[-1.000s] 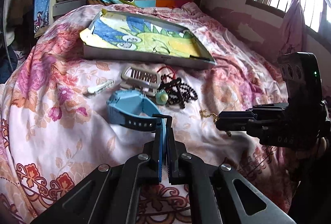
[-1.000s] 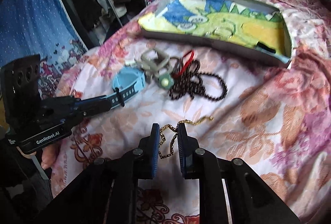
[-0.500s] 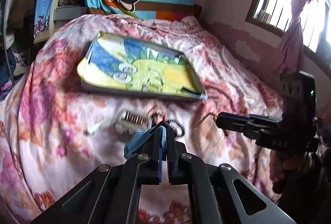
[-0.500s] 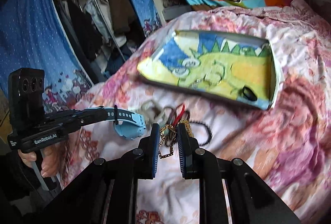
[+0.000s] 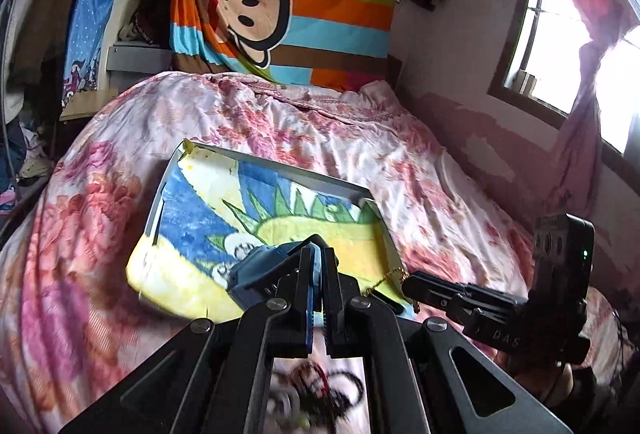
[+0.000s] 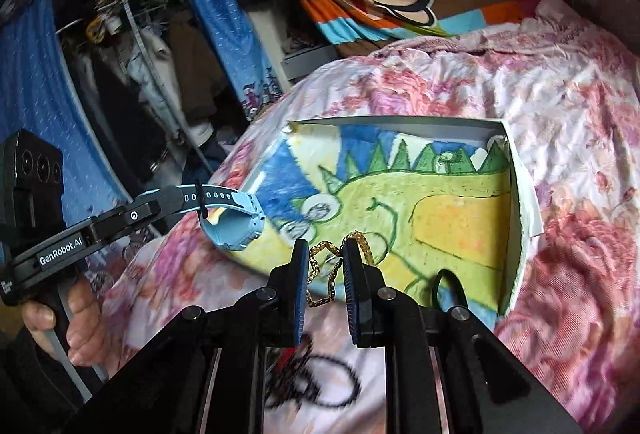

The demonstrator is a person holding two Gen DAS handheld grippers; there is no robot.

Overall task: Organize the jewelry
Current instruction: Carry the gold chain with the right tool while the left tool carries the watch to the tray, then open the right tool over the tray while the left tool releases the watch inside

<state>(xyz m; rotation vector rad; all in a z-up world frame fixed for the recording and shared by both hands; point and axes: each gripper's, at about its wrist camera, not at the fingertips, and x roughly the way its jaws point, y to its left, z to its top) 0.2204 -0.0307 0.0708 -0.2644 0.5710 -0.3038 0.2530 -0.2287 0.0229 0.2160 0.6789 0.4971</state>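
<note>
Floral bed (image 5: 360,153); left gripper (image 5: 318,262) clamps watch (image 6: 236,222), right gripper (image 6: 325,266) chain (image 6: 320,274)

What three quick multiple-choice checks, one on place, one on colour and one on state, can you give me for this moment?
1. Where is the blue watch?
A. flat on the quilt
B. held up at the near edge of the tray
C. on the windowsill

2. What colour is the chain in the right tongs?
A. gold
B. silver
C. red

3. What state are the left tongs in?
A. wide open
B. shut on nothing
C. shut on the watch strap

Answers: 1 B, the right wrist view shows it hanging off the quilt by the tray edge. 2 A, gold links hang between the fingers. 3 C, the fingers pinch the blue strap.
</note>
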